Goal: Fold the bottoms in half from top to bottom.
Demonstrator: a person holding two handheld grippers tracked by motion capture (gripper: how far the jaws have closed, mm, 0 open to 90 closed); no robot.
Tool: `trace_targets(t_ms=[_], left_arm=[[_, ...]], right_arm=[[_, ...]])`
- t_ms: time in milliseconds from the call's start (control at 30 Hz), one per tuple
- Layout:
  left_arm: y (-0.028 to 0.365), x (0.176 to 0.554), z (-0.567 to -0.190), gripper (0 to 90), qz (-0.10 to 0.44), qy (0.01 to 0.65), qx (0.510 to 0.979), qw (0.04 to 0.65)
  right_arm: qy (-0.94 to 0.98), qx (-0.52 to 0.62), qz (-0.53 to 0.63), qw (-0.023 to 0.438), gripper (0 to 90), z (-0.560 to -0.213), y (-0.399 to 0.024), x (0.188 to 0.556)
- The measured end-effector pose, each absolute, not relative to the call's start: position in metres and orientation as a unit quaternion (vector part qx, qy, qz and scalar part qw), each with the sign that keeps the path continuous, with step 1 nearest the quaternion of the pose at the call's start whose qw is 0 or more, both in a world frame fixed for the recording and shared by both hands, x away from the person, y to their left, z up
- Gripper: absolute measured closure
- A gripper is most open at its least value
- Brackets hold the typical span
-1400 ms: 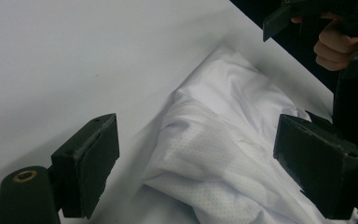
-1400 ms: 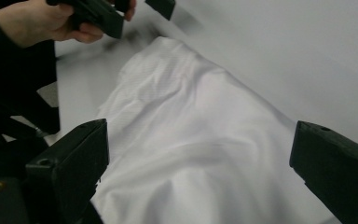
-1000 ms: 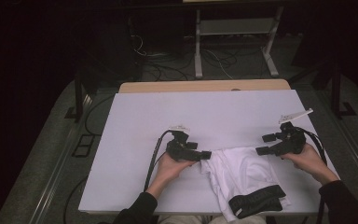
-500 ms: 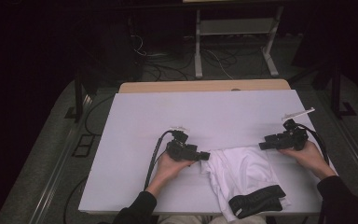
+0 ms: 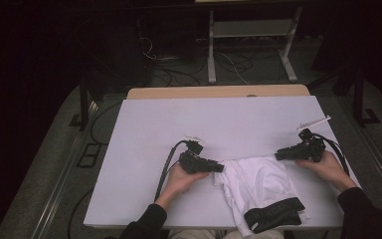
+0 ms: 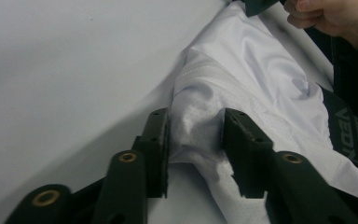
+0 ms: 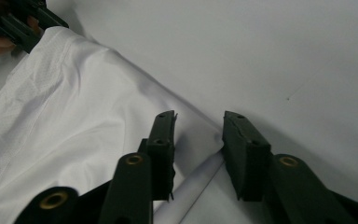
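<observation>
Two hand-held grippers are closing on white shorts lying at the surface's near edge. Left hand-held gripper is pinching a bunched corner fold. Right hand-held gripper is straddling the opposite corner, its jaws having just been narrowing but not yet pressing. That thin corner could be slipping free if lifted early. Open room is lying ahead, little toward the near edge.

White counter under bright light, a tan wooden edge along its far side. Beyond it, dim room: a white metal stand on grey floor, tangled cables left of that stand, dark frame legs at the counter's left.
</observation>
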State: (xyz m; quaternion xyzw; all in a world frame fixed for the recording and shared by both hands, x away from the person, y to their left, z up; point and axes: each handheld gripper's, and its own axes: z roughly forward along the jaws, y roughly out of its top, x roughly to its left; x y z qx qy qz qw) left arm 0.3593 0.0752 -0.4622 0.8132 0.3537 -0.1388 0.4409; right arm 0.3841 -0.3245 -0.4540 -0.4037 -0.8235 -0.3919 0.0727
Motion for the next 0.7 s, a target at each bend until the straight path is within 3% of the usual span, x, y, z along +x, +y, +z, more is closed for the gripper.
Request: trace_targets(t_ms=[167,300,700], left_arm=[[0.072,0.358,-0.463,80.3,-0.141,0.332,0.826,0.433],[0.070,0.355,-0.458,85.7,-0.125,0.319,0.834,0.433],[0.072,0.348,-0.441,86.8,-0.083,0.309,0.838,0.442]], right_arm=[[-0.828,-0.398,-0.388,0.078,85.9,-0.454,-0.321,0.383],[-0.829,-0.397,-0.387,0.074,87.5,-0.451,-0.315,0.382],[-0.814,-0.421,-0.396,0.060,88.3,-0.447,-0.307,0.384]])
